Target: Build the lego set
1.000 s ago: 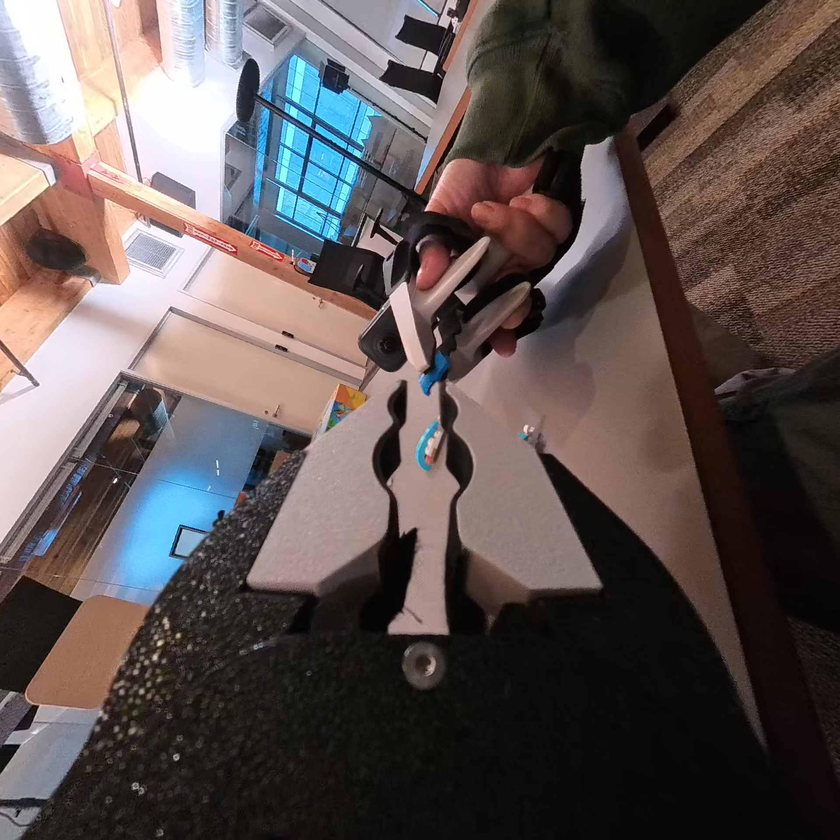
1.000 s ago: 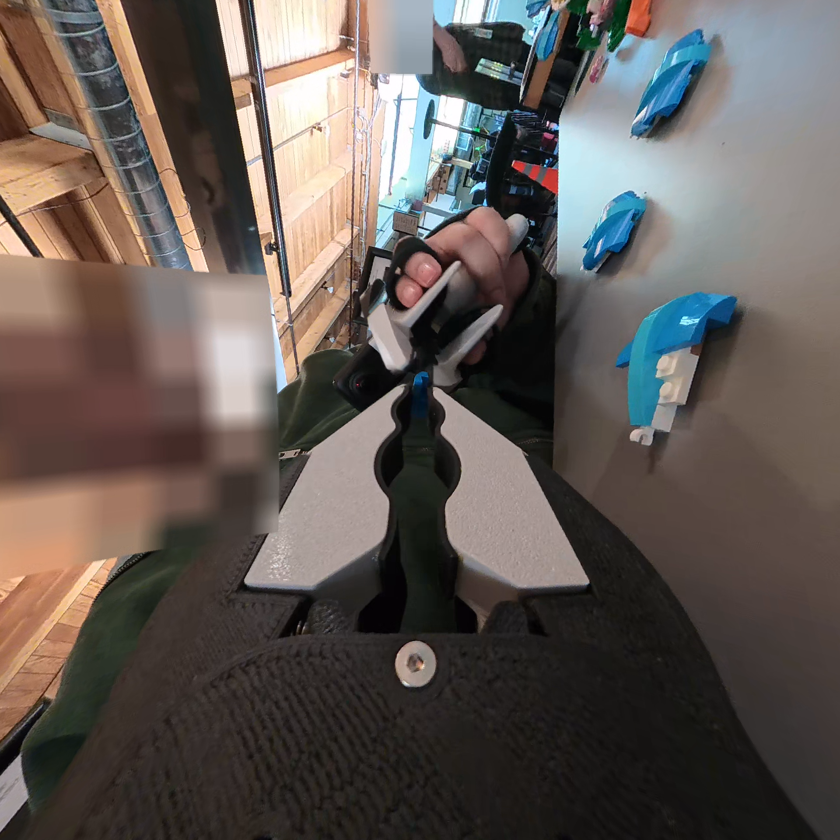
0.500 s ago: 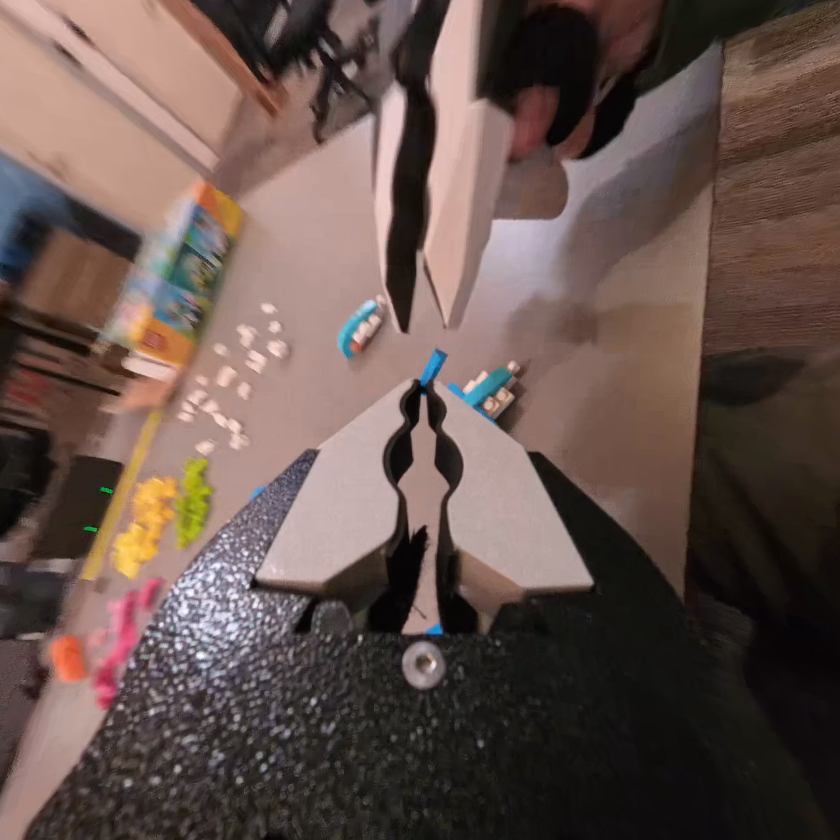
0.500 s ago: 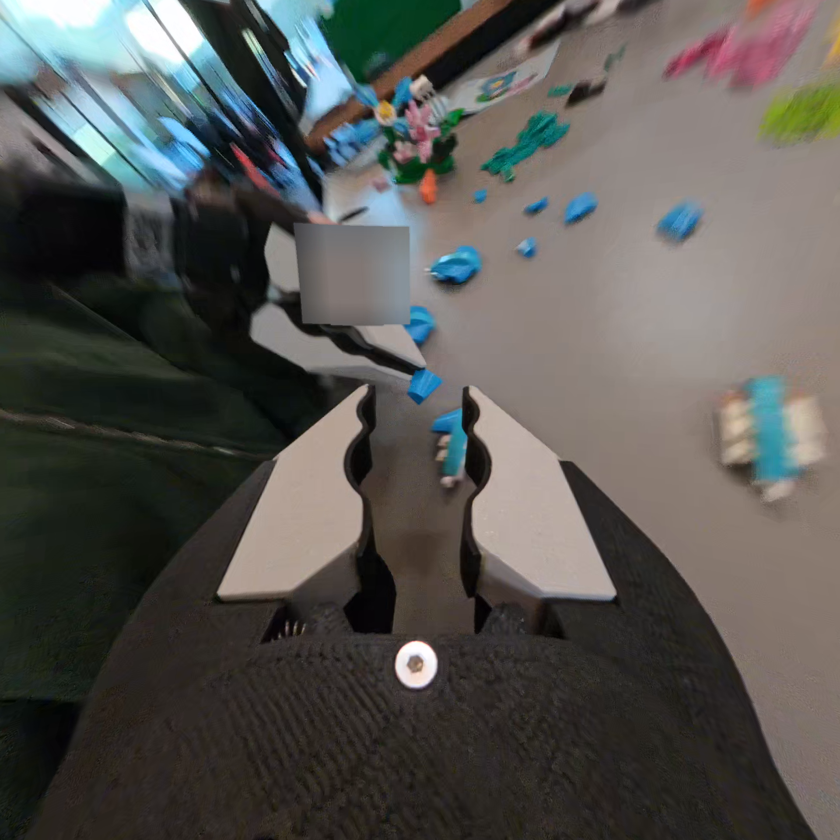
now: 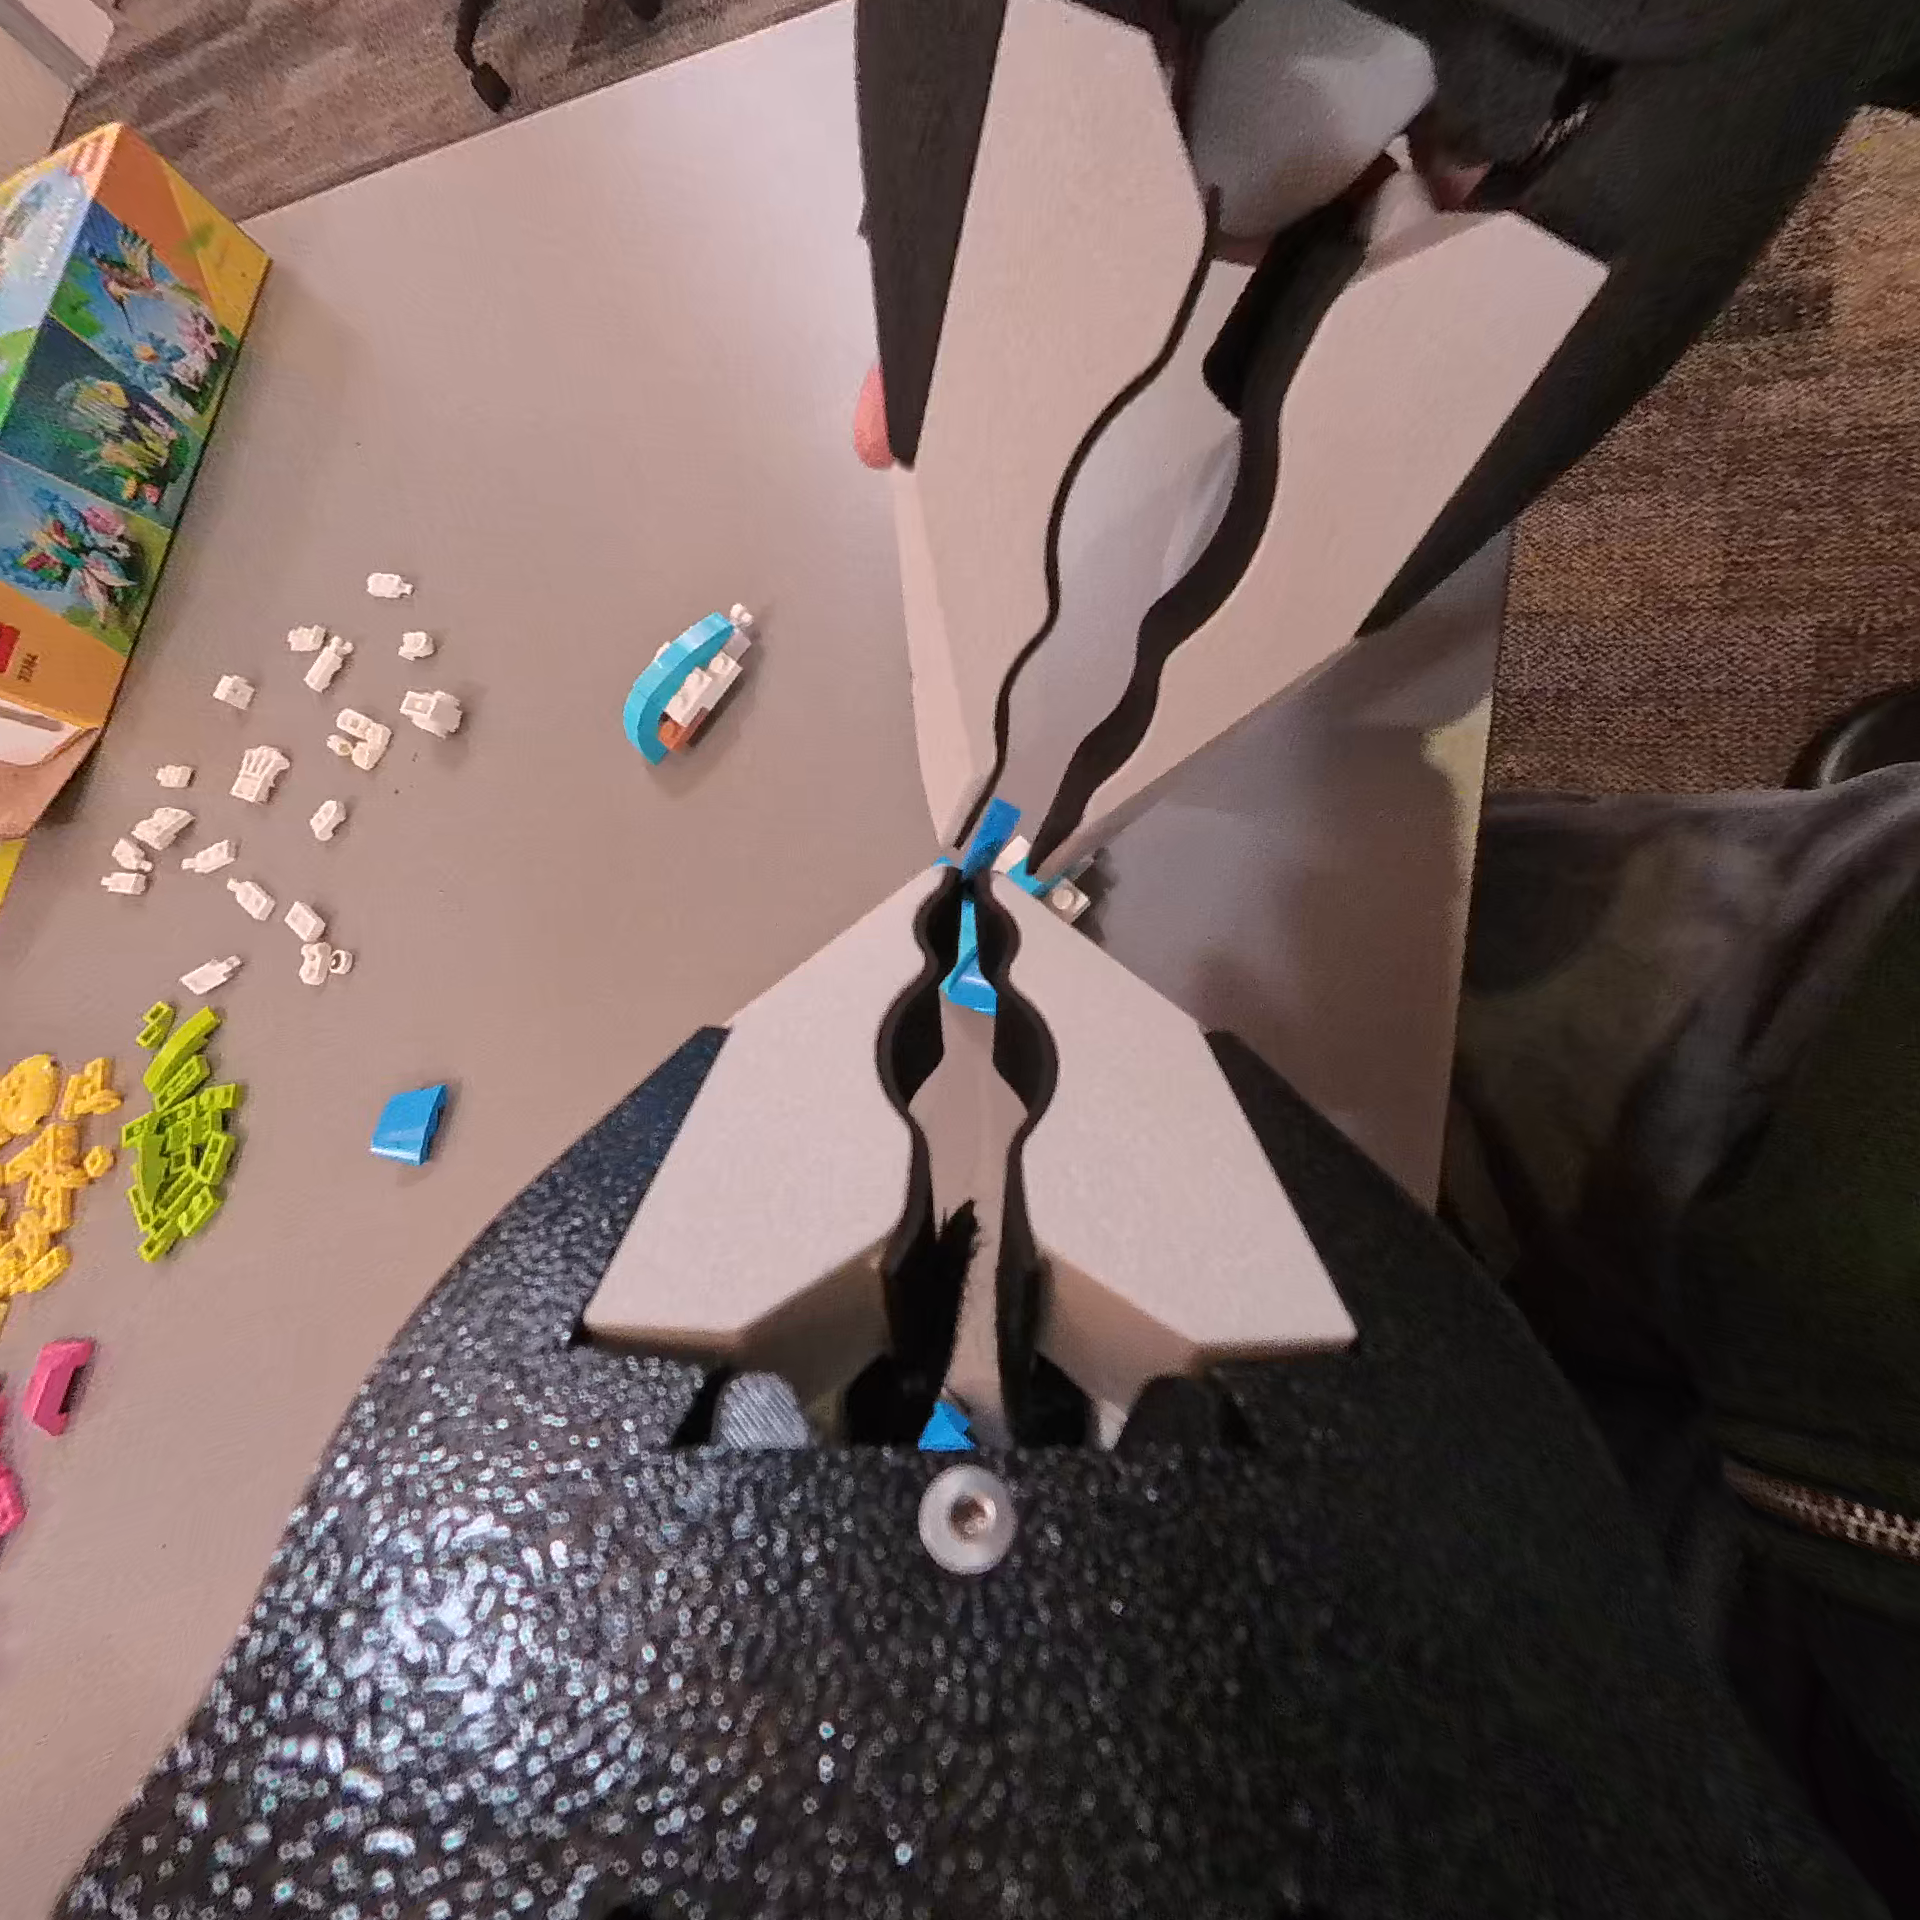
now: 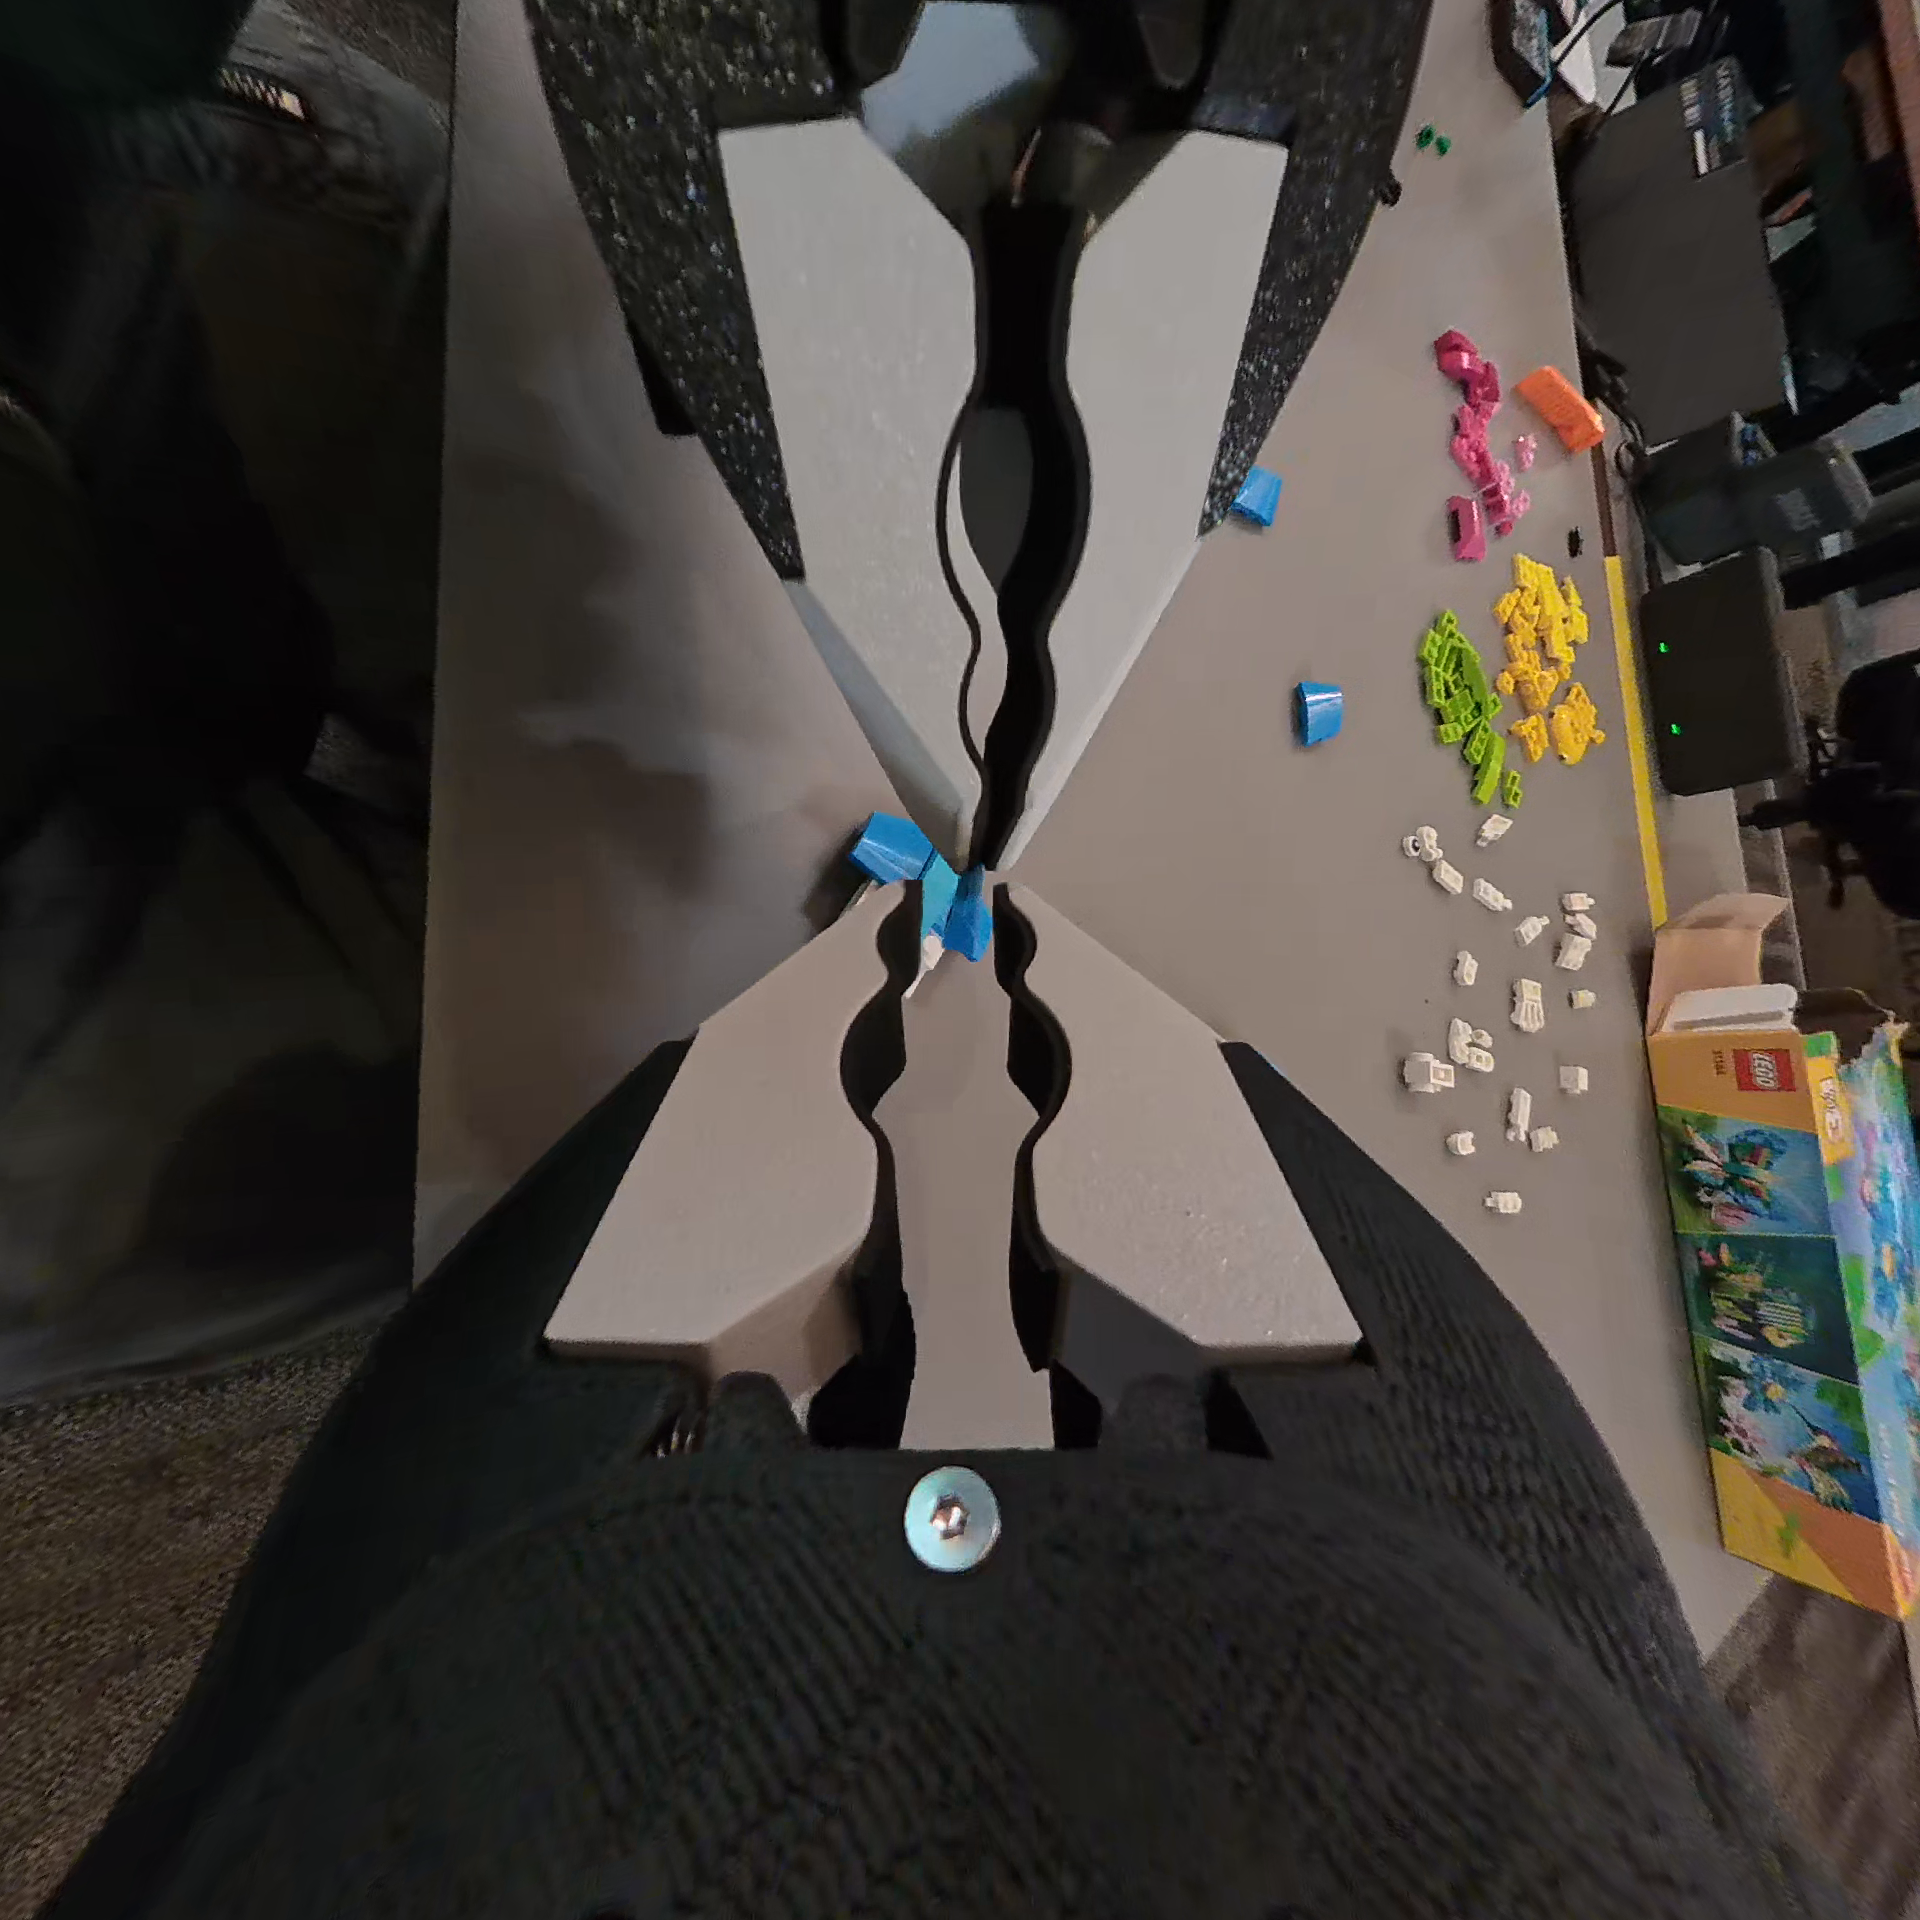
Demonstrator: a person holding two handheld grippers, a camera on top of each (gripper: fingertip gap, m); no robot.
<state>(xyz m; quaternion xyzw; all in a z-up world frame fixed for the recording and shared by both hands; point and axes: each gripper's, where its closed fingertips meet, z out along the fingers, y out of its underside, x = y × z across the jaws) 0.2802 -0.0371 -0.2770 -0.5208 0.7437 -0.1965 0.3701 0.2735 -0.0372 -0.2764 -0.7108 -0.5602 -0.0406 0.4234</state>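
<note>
The left claw (image 5: 966, 883) was pinched shut on a small blue plastic brick (image 5: 985, 831), tip to tip with the right claw (image 6: 951, 899), whose fingers stood slightly apart around a blue-and-white brick assembly (image 6: 940, 914) low over the grey tabletop (image 5: 582, 416). Farther out lay loose white bricks (image 6: 1496, 1029), lime bricks (image 6: 1460, 696), yellow bricks (image 6: 1543, 665) and a colourful cardboard set box (image 6: 1797, 1278).

The left gripper (image 5: 968, 878) has a speckled, grainy black body and smooth matt grey fingers (image 5: 800, 1143) — the right gripper (image 6: 951, 904) looks ribbed, almost knitted. Each carries a shiny metal screw (image 6: 951, 1546). The bricks (image 5: 182, 1127) are glossy plastic — table (image 5: 582, 395) matt grey, box (image 6: 1808, 1309) printed card.
</note>
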